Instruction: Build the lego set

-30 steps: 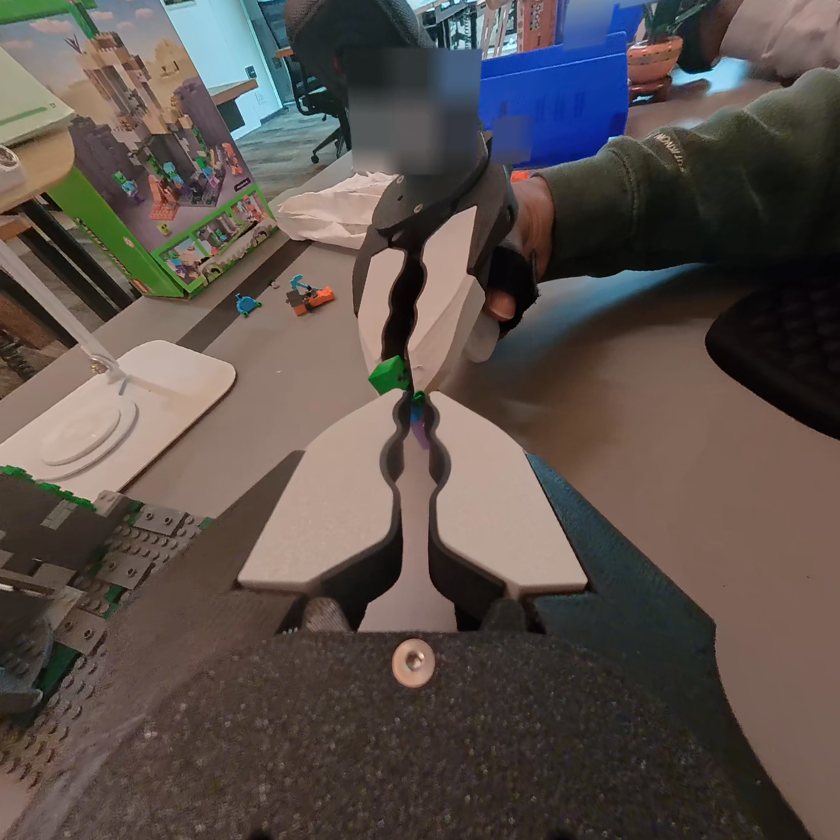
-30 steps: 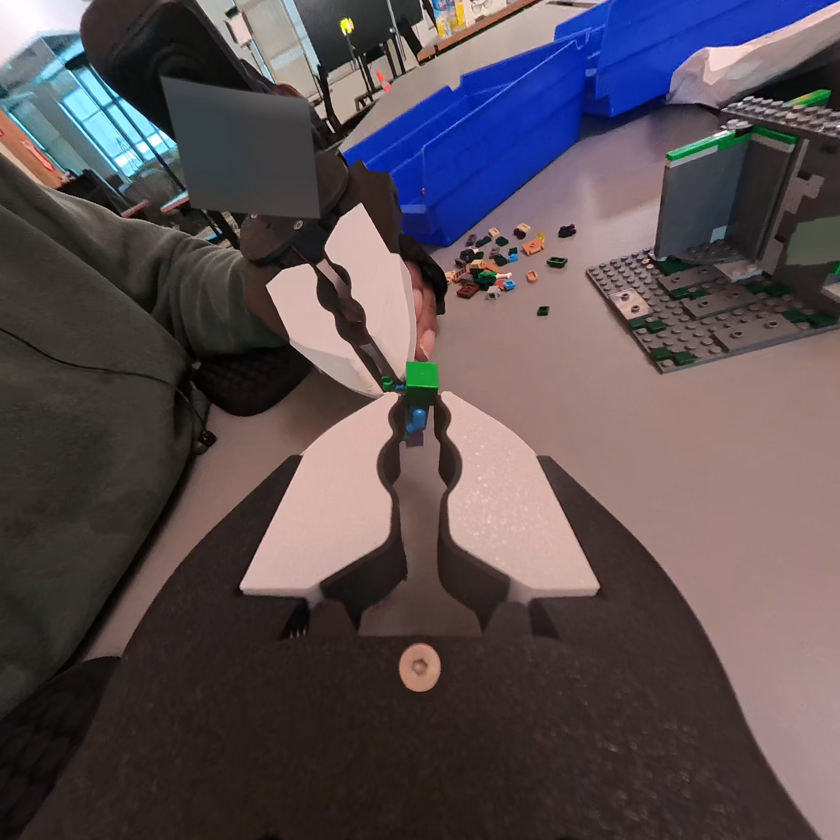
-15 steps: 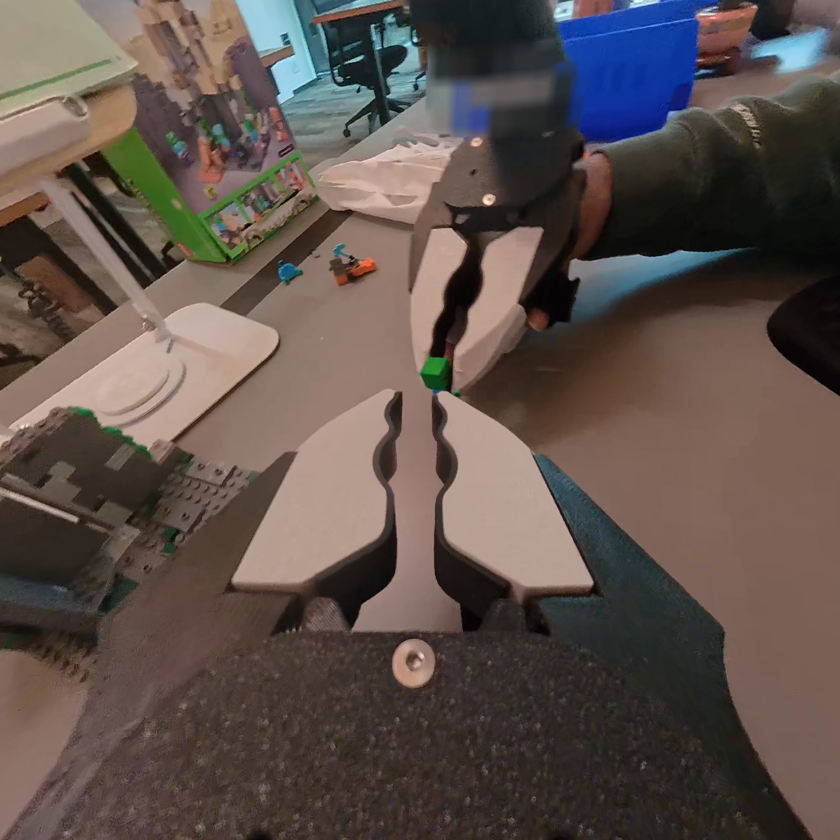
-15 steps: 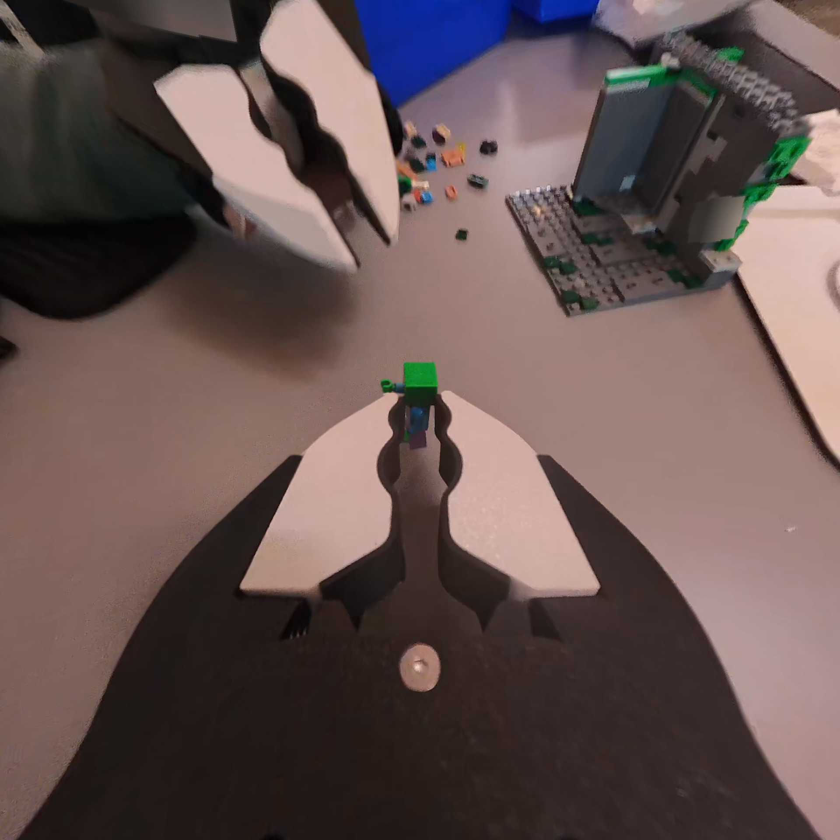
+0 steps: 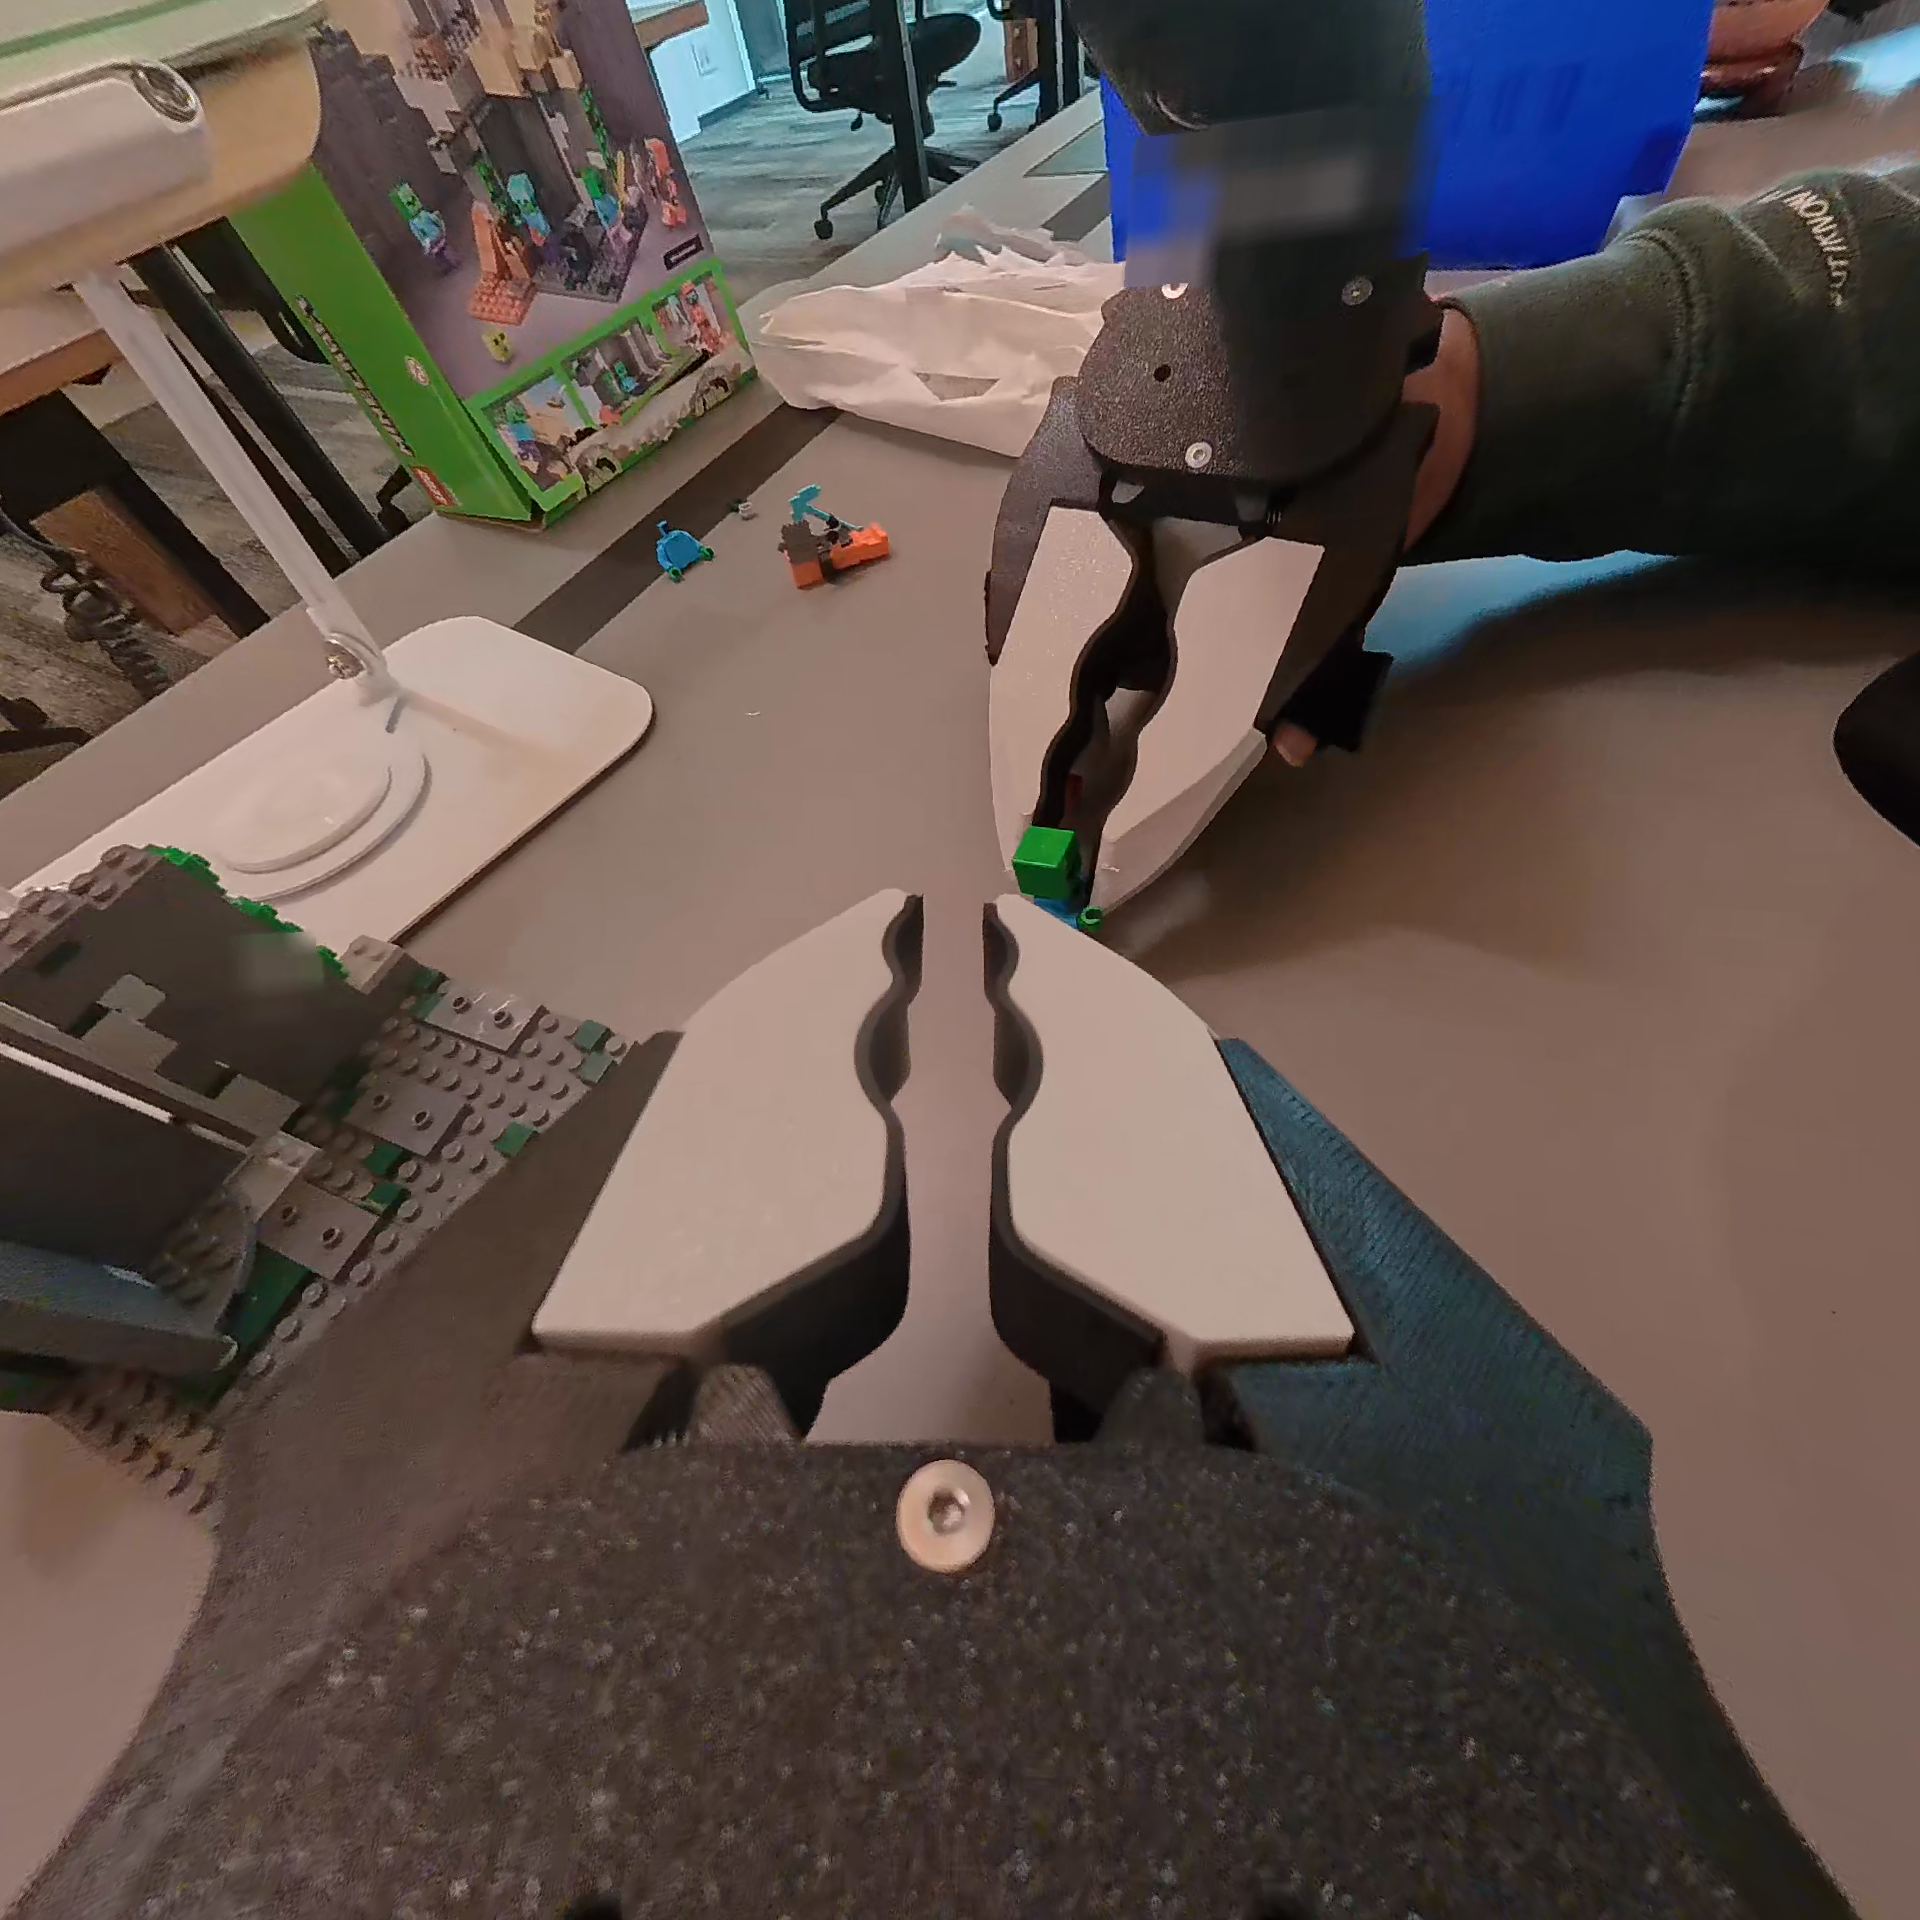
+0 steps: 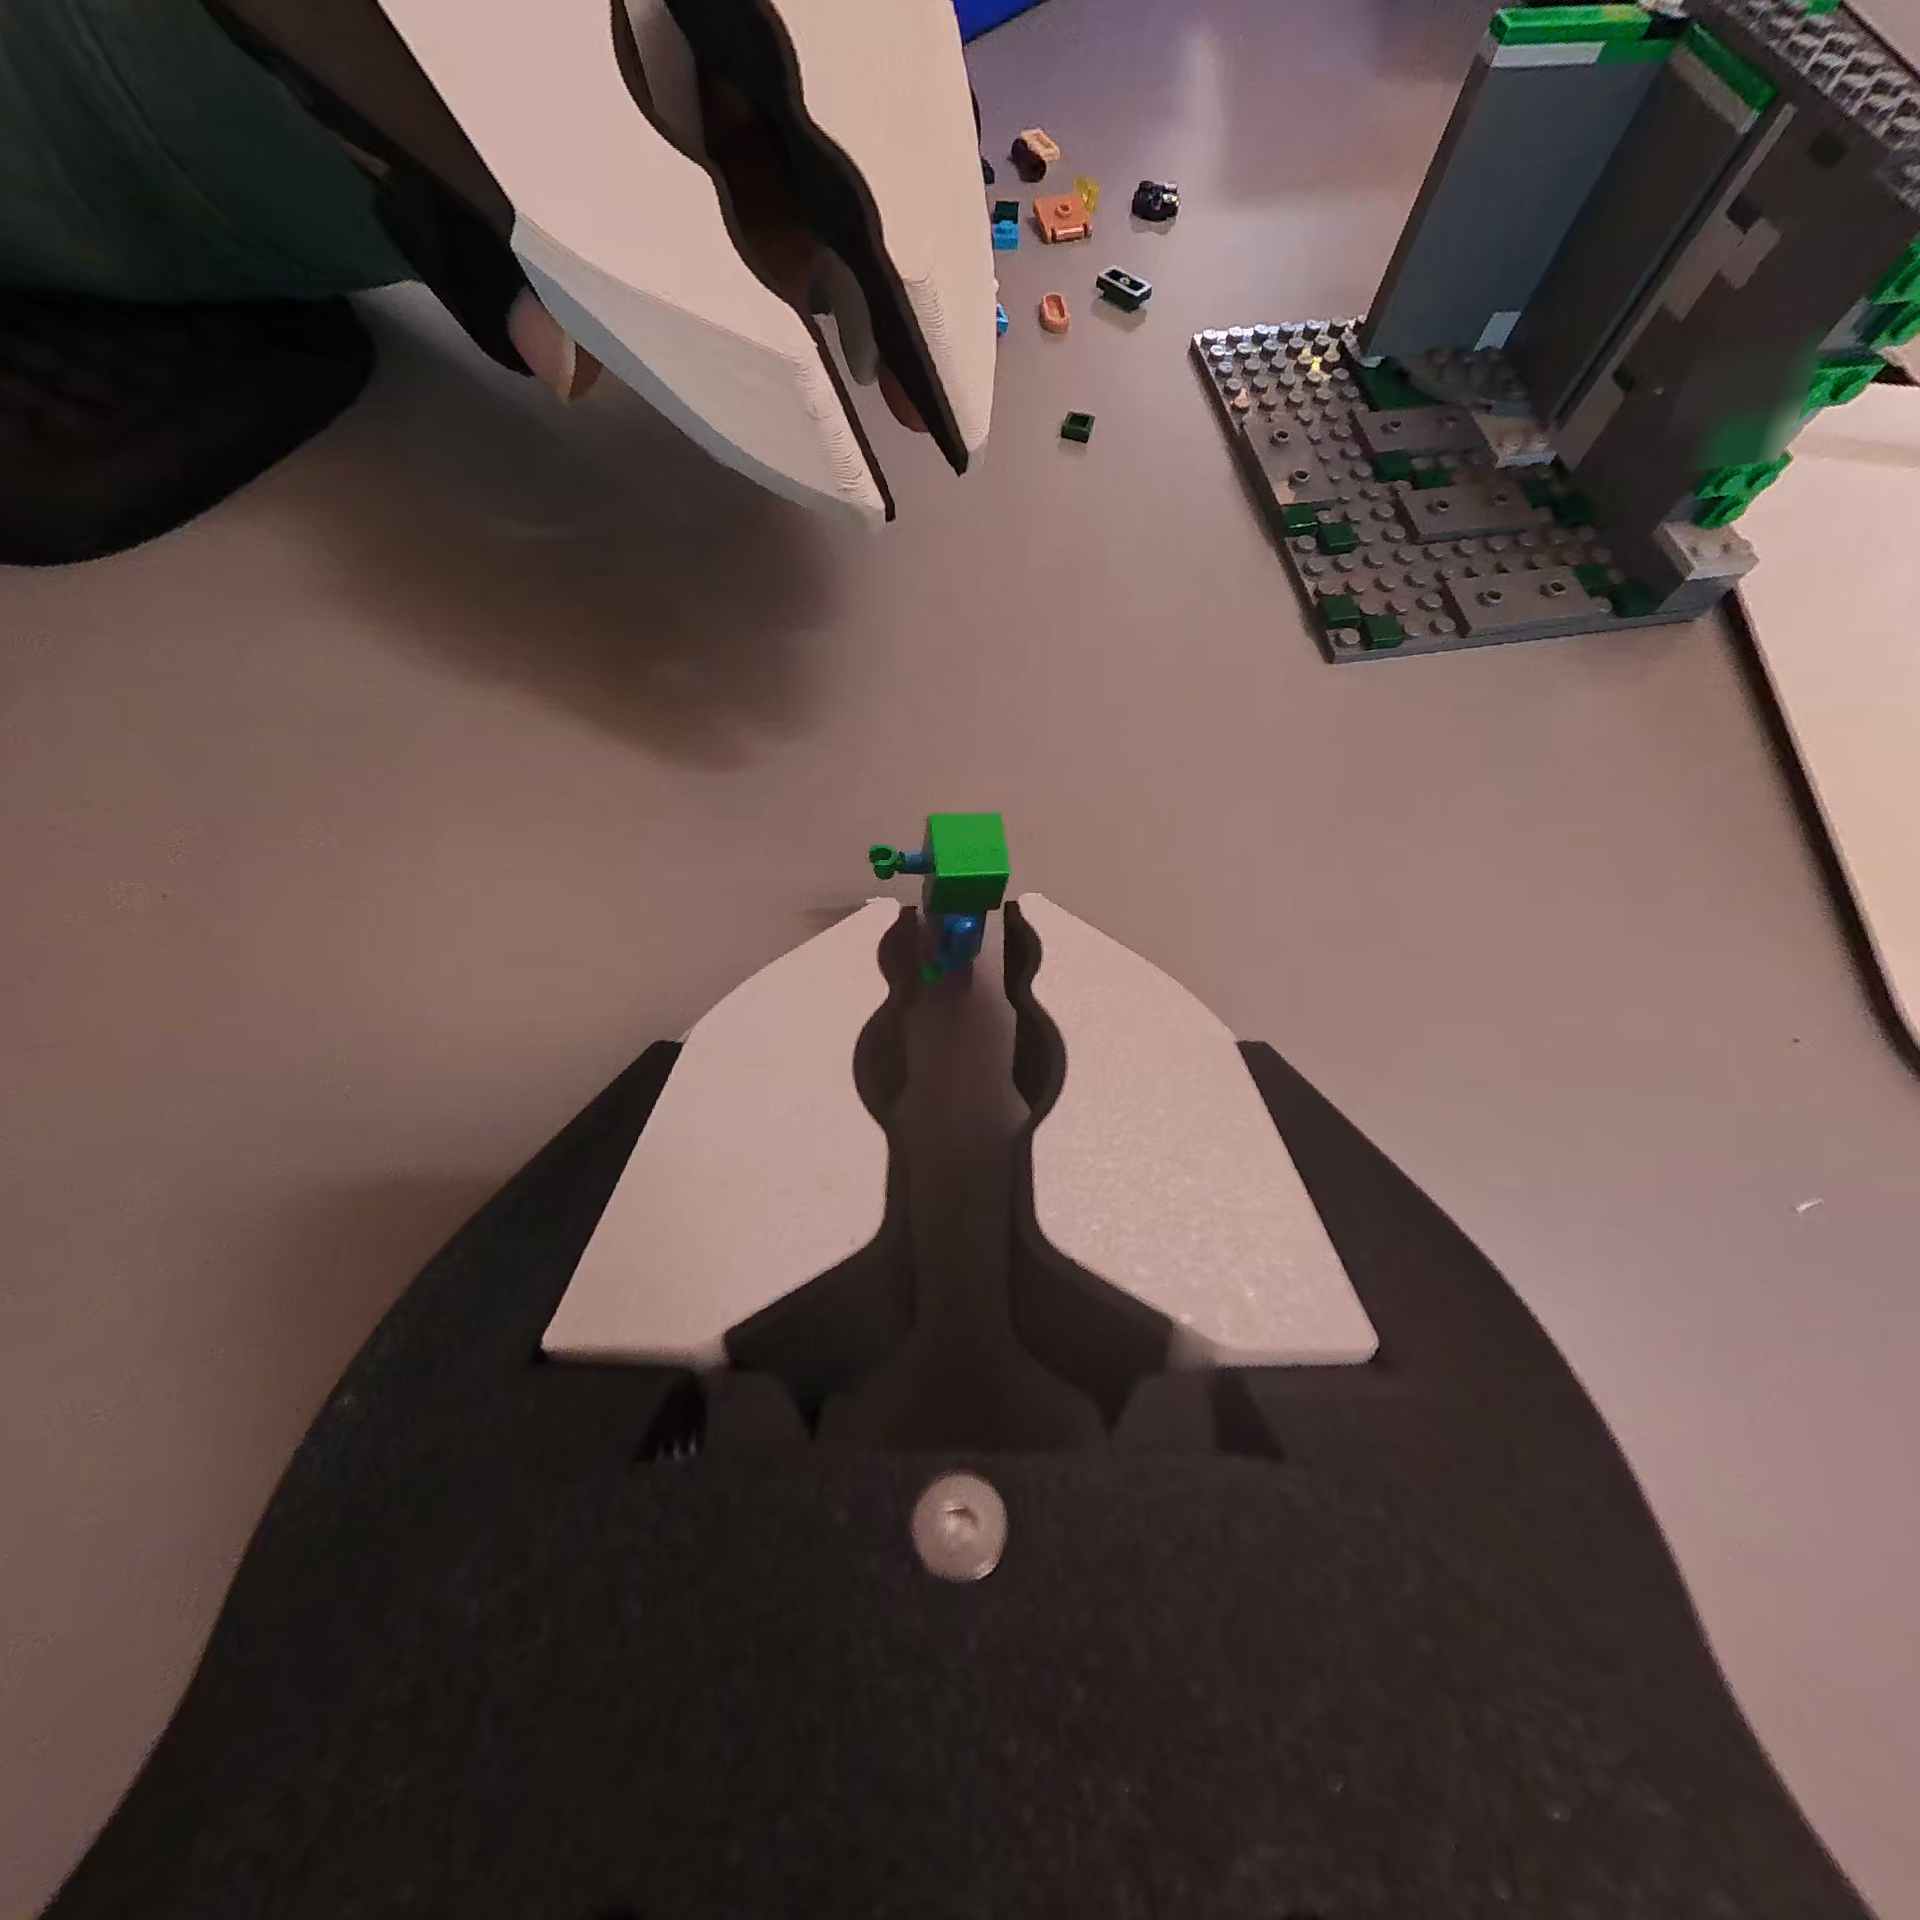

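A small minifigure with a green cube head [image 6: 966, 857] and a blue body is pinched between the fingertips of my right gripper [image 6: 961, 914], low over the grey table. In the left wrist view the figure [image 5: 1047, 857] sits at the tips of the right gripper [image 5: 1070, 883], just beyond my left gripper [image 5: 953, 909]. The left gripper is slightly open and empty. It also shows at the upper left of the right wrist view [image 6: 920, 473]. The grey and green lego build [image 6: 1621, 260] stands on its studded baseplate [image 6: 1455, 499] to the right.
Loose small bricks [image 6: 1060, 218] lie beyond the figure. The set box [image 5: 520, 260], a white stand base [image 5: 468, 727], a white bag [image 5: 935, 343], two small models [image 5: 831, 540] and a blue bin [image 5: 1538, 125] sit farther off. The build [image 5: 156, 1091] is at my left. There is about 7 centimetres between the tips of the two grippers. Left tips and right tips are each some 20 centimetres from the build [image 5: 156, 1091]. Seen from the right wrist view [image 6: 1645, 315] as well.
The left gripper has let go of the figure and drawn back from the right gripper. The right gripper keeps the figure and has tipped down toward the table.
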Demonstrator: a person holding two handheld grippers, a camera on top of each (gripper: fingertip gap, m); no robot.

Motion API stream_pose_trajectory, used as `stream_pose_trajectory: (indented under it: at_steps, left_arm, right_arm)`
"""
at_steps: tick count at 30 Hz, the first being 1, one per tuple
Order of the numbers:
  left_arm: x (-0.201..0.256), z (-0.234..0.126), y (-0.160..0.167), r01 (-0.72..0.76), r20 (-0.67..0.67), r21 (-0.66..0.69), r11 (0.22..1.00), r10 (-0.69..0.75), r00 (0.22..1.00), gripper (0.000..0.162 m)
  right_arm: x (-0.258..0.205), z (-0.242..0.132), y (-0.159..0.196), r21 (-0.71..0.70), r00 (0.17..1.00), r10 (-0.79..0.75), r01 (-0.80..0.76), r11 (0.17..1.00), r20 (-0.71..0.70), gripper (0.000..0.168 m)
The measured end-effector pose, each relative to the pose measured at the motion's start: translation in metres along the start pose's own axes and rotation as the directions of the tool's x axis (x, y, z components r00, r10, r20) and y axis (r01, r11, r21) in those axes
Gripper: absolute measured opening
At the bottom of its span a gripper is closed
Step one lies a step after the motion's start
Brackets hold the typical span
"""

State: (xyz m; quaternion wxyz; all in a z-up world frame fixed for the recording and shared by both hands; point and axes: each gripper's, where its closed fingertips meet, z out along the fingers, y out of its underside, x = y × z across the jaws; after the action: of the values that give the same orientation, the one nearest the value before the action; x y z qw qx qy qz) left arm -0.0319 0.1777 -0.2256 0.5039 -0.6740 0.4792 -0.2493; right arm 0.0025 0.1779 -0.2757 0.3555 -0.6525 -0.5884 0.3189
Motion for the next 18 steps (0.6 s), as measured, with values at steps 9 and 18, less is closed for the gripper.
stream_pose_trajectory:
  at_steps: [9, 18]
  left_arm:
    - [0.004, 0.003, 0.001, 0.005, -0.018, -0.005, 1.000, -0.005, 1.000, 0.011]
    - [0.002, 0.011, 0.007, 0.057, 0.040, -0.014, 0.998, -0.056, 0.998, 0.009]
  right_arm:
    - [-0.002, -0.010, -0.009, 0.028, 1.000, 0.001, -0.001, 1.000, -0.007, 0.040]
    - [0.014, -0.076, -0.054, 0.176, 0.906, 0.075, -0.001, 0.984, -0.416, 0.009]
